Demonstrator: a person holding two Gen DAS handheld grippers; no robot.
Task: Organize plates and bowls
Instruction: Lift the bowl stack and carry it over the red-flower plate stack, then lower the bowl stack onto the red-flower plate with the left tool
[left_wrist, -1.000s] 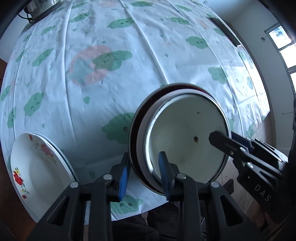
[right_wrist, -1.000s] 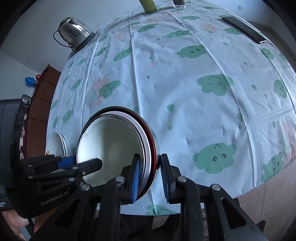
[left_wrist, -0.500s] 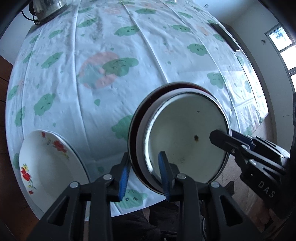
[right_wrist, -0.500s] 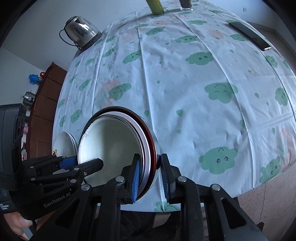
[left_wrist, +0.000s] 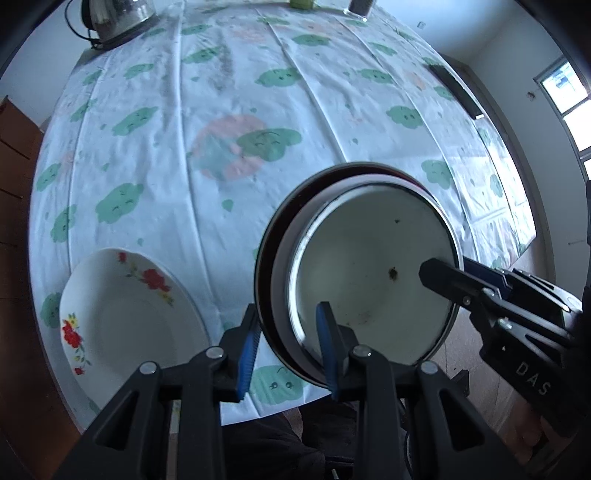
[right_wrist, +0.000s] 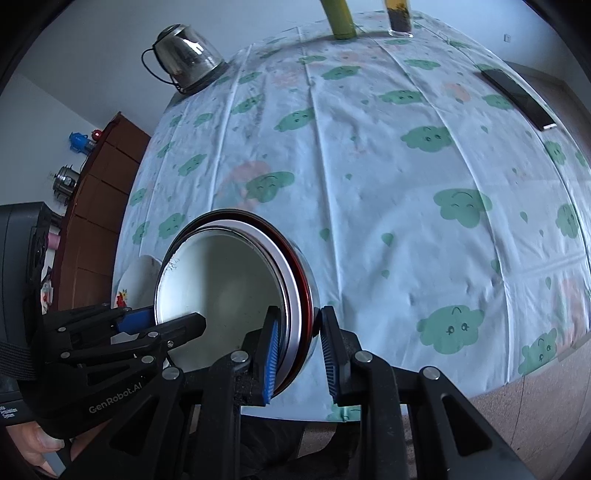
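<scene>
Two grippers, left gripper (left_wrist: 286, 347) and right gripper (right_wrist: 299, 356), pinch opposite rims of the nested bowls (left_wrist: 369, 280): rigid, heavy, slippery, so rim grips suit

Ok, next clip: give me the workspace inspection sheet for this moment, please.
Surface: table under a cloud-print tablecloth.
Job's things: nested stack of bowls held off the table; floral plate at the near edge.
Clutter: kettle, phone, green bottle, glass.
Grippers: left tool and right tool each clamp opposite rims of the stack.
Cables: kettle cord.
Surroundings: brown cabinet, window.
</scene>
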